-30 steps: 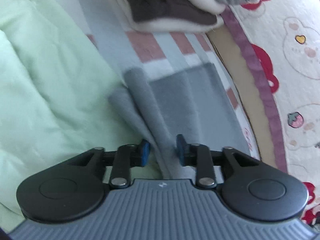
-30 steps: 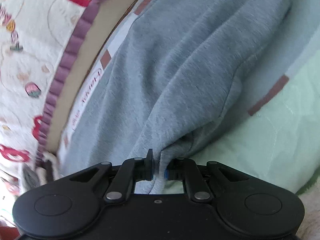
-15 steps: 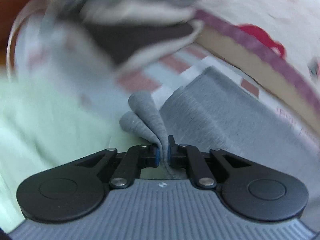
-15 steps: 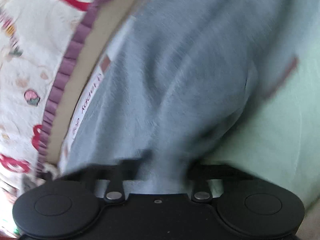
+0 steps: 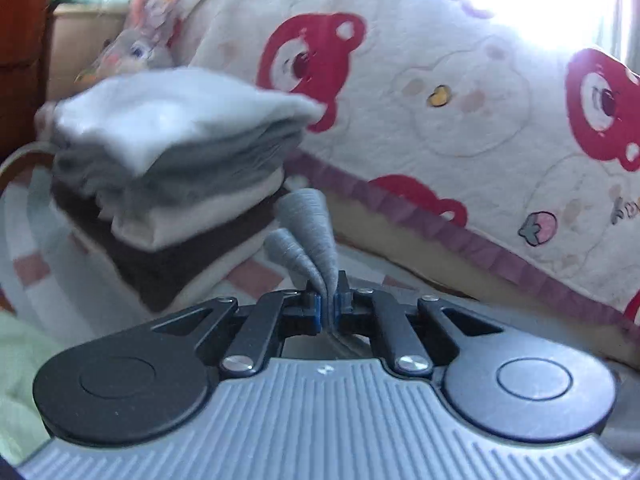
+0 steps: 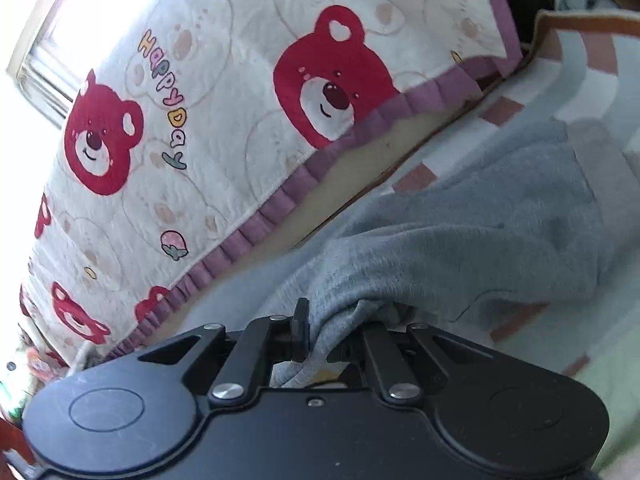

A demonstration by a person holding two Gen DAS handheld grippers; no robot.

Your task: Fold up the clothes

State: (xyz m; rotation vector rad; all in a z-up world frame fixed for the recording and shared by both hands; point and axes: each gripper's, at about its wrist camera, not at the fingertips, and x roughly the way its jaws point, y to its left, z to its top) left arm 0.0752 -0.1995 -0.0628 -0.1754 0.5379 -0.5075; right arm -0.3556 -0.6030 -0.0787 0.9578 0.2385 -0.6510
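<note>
Grey garment (image 6: 460,240) had lifted off the bed (image 6: 560,344) since earlier; I had my left gripper (image 5: 328,306) pinched on its fold near the folded stack (image 5: 172,184), right gripper (image 6: 320,340) clamped on its hem.

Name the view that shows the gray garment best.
The right wrist view: the gray garment spreads wide over the striped sheet, one edge in the right claw. The left wrist view shows only a small bunched fold pinched in the left claw.
</note>
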